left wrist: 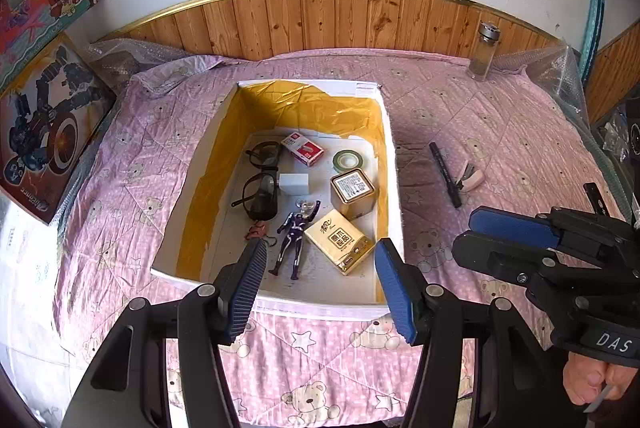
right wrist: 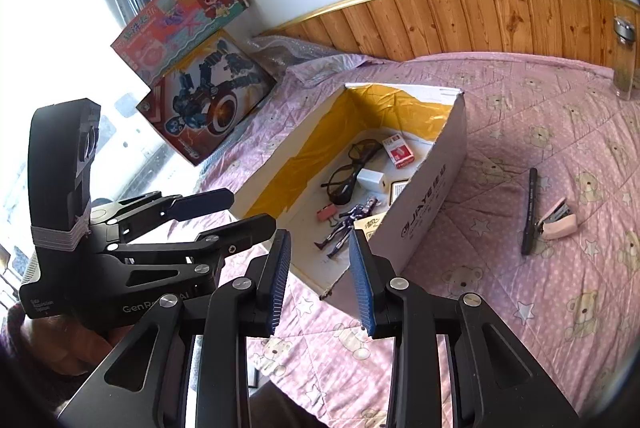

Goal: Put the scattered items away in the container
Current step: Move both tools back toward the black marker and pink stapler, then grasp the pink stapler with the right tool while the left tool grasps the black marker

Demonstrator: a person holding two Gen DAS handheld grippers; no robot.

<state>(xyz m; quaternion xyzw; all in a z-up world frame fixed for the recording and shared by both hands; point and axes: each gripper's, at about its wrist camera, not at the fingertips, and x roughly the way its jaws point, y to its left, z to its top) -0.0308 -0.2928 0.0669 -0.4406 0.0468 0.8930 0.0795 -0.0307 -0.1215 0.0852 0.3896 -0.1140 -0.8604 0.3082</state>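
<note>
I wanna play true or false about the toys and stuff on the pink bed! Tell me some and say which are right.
1. The black marker pen lies inside the white cardboard box. False: it lies on the pink bear-print quilt, outside the box.
2. The purple toy figure is in the box. True.
3. The pink stapler sits beside the pen. True.
4. The left gripper holds the black glasses. False: its jaws are open and hold nothing.

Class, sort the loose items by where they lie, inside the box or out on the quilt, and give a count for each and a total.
Inside the white box: 9
On the pink quilt, outside the box: 2, the black pen and pink stapler
Total: 11
</note>
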